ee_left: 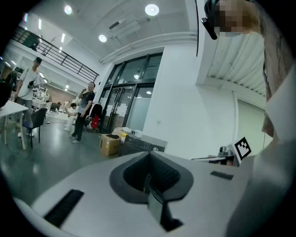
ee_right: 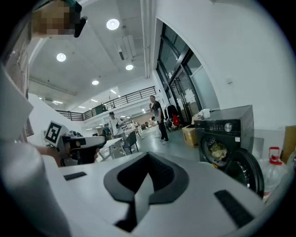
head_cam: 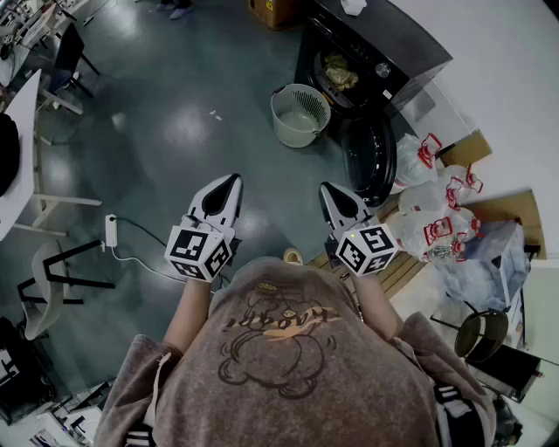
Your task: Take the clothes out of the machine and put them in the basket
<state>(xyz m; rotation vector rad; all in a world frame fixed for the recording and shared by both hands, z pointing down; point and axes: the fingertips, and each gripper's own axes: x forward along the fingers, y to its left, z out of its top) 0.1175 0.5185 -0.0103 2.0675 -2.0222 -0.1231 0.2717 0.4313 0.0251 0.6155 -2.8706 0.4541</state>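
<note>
A black washing machine [head_cam: 384,44] stands at the upper right with its round door [head_cam: 369,157] swung open; crumpled light clothes [head_cam: 339,72] lie in the drum. A pale round basket [head_cam: 300,113] sits on the floor just left of the door, with nothing in it. My left gripper [head_cam: 232,180] and right gripper [head_cam: 327,188] are held side by side in front of me, well short of both, each shut with nothing held. In the right gripper view the machine [ee_right: 229,132], clothes [ee_right: 216,150] and door [ee_right: 247,170] show at right beyond the jaws [ee_right: 147,183]. The left gripper [ee_left: 149,183] faces a white wall.
Plastic bags with red handles [head_cam: 437,214] are piled right of the door. A cardboard box [head_cam: 272,10] stands left of the machine. Tables and chairs [head_cam: 44,201] line the left side, with a power strip [head_cam: 111,229] on the floor. People [ee_left: 83,113] stand far off.
</note>
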